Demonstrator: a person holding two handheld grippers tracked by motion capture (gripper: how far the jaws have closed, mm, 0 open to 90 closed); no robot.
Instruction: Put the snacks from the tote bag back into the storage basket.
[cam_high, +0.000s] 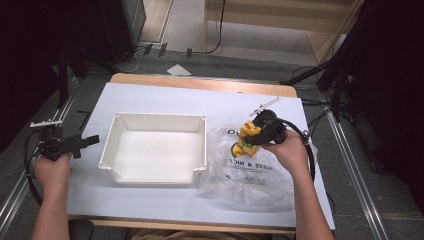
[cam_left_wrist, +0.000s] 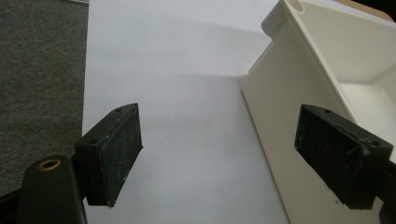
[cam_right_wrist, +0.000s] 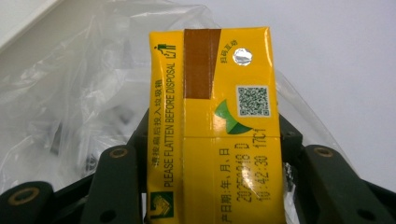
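Right gripper (cam_high: 256, 136) pinches the yellow carton (cam_right_wrist: 215, 126) above the clear plastic bag (cam_high: 247, 172).
The carton seems lifted off the bag; left gripper (cam_high: 90, 141) is spread, beside the white tray (cam_high: 155, 120).

Yellow carton (cam_right_wrist: 215, 126) btm cut off by frame edge; date print blurred.

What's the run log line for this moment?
right gripper: shut on yellow carton, over plastic bag | left gripper: open, empty, beside white bin
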